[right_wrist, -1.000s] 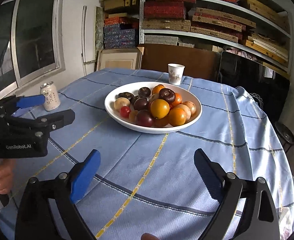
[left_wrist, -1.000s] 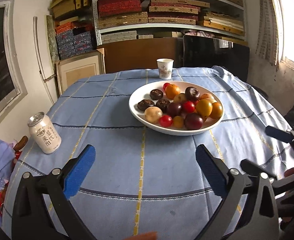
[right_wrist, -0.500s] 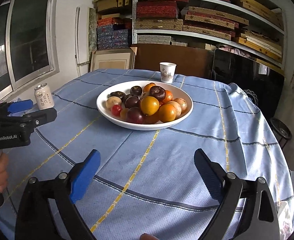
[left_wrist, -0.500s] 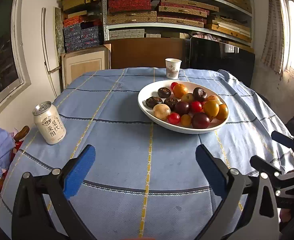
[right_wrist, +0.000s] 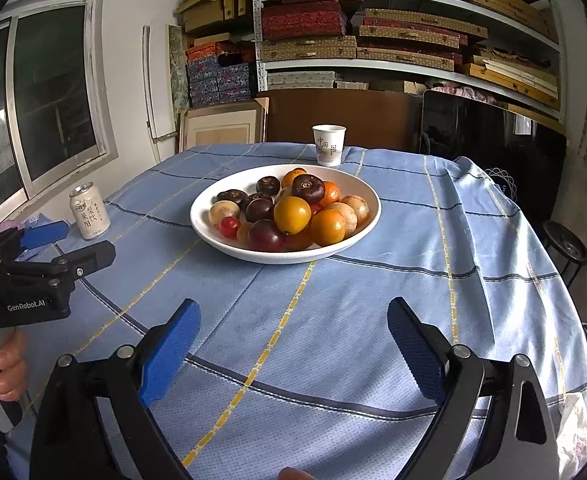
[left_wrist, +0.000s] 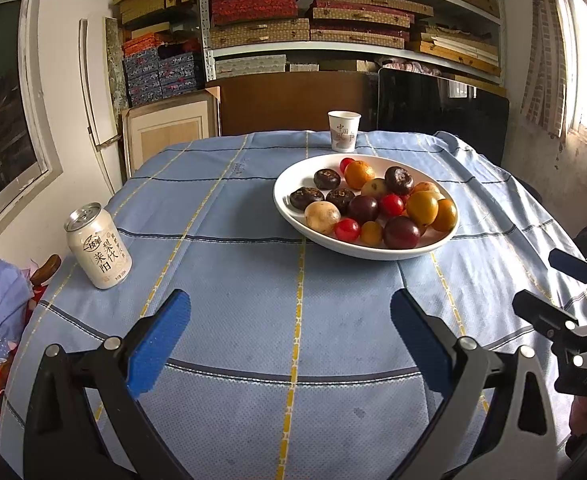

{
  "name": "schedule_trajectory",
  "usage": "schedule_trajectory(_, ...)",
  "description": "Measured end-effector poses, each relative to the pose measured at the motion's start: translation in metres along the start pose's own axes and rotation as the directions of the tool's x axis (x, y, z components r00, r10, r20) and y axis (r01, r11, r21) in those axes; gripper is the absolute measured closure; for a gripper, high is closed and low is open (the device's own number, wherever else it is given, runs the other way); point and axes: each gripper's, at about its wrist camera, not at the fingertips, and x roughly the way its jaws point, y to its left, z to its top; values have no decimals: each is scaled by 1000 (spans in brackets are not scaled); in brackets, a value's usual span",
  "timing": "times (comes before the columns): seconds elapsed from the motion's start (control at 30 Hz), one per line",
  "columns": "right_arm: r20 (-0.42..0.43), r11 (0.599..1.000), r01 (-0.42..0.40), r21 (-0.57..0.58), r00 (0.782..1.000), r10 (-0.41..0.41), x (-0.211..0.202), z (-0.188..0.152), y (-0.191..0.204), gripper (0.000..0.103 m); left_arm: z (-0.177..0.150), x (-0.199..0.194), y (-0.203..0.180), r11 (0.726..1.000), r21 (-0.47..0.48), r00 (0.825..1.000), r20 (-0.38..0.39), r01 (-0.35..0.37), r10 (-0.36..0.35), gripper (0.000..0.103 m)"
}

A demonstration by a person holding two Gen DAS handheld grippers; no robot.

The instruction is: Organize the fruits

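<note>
A white plate (left_wrist: 293, 218) (right_wrist: 357, 196) piled with several fruits stands on the blue checked tablecloth (left_wrist: 233, 264) (right_wrist: 373, 300): oranges (left_wrist: 359, 174) (right_wrist: 292, 215), dark plums (left_wrist: 401, 232) (right_wrist: 265, 236), small red tomatoes (left_wrist: 347, 229) (right_wrist: 229, 227) and dark brown fruits (left_wrist: 326, 178) (right_wrist: 308, 187). My left gripper (left_wrist: 289, 336) hangs open and empty over the near cloth, well short of the plate; its side shows in the right wrist view (right_wrist: 67, 240). My right gripper (right_wrist: 293, 340) is open and empty too, also in front of the plate; its tips (left_wrist: 549, 284) show at the right edge of the left wrist view.
A white drink can (left_wrist: 98, 251) (right_wrist: 89, 216) stands near the table's left edge. A paper cup (left_wrist: 344, 131) (right_wrist: 328, 145) sits at the far edge behind the plate. Shelves of boxes (left_wrist: 333, 20), a window (right_wrist: 53, 92) and a black stool (right_wrist: 565, 248) surround the table.
Both grippers have pulled back and swung slightly; the plate and can look smaller and have shifted right in the left wrist view, left in the right wrist view. Jaws stay open.
</note>
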Motion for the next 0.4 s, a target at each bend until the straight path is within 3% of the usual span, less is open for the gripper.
schedule_trajectory(0.4, -10, 1000, -1, 1, 1000, 1, 3, -2, 0, 8, -3, 2, -2, 1000, 3, 1000, -5, -2, 2, 5)
